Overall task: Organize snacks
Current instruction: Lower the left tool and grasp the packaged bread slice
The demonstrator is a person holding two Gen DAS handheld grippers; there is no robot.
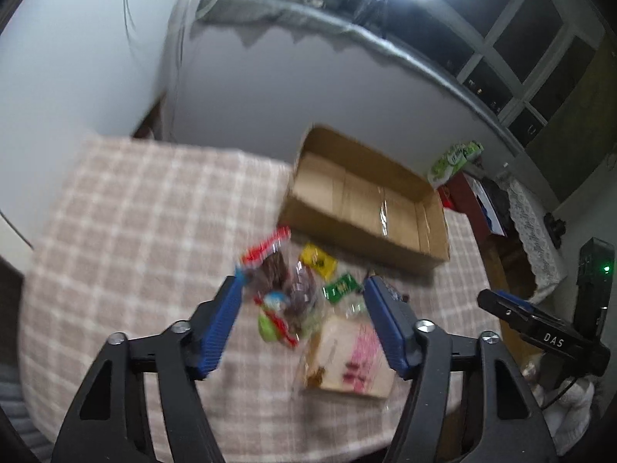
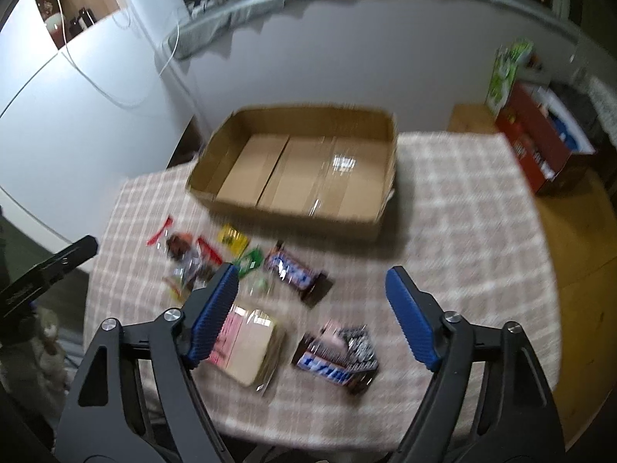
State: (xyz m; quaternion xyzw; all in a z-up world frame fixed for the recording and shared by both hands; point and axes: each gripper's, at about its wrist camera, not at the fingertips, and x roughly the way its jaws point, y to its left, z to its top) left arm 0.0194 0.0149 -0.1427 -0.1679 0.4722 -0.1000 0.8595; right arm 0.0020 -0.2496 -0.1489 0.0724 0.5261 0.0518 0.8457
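Note:
An empty cardboard box (image 2: 308,162) stands at the back of the checked table; it also shows in the left wrist view (image 1: 366,200). Snacks lie in front of it: a clear bag with red trim (image 1: 270,270), a yellow packet (image 1: 318,260), a green packet (image 1: 339,287), a pink and beige pack (image 1: 347,355), and in the right wrist view two Snickers bars (image 2: 293,270) (image 2: 331,362) and the beige pack (image 2: 246,343). My left gripper (image 1: 300,297) is open above the snacks. My right gripper (image 2: 310,293) is open above the bars. Both views are blurred.
The table wears a beige checked cloth (image 2: 462,212). A red box (image 2: 540,146) and a green package (image 2: 505,73) sit on a wooden surface at the right. A white wall stands behind the table. My right gripper shows in the left wrist view (image 1: 540,328).

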